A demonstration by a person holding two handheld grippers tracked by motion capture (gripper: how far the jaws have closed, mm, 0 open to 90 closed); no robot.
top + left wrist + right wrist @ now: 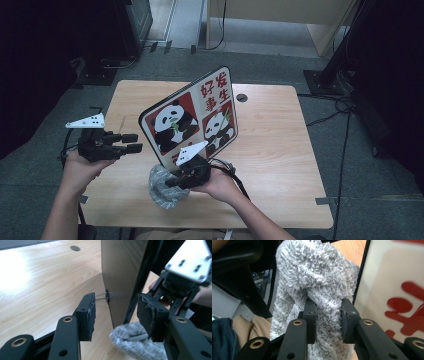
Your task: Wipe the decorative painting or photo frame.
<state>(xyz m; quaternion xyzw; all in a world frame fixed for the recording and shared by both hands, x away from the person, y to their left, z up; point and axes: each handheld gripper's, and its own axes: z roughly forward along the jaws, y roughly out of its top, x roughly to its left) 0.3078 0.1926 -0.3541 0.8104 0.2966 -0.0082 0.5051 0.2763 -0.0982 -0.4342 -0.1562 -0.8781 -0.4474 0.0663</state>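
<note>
A picture board point(192, 115) with pandas and red characters stands tilted on its lower edge near the middle of the wooden table point(270, 150). My right gripper point(171, 182) is at the board's lower front corner, shut on a grey fluffy cloth point(161, 194). In the right gripper view the cloth point(317, 272) bunches between the pads of the gripper point(328, 315), with the board's face point(392, 285) to the right. My left gripper point(134, 142) hovers open to the left of the board. The left gripper view shows the board's plain back point(120, 272) and the cloth point(132, 342) beyond the open gripper point(120, 312).
A round cable hole point(242, 97) sits at the table's far side. A small wire hanger point(106, 296) sticks out of the board's back. Dark stands and cables line the floor at left and right. The table's front edge lies just behind both hands.
</note>
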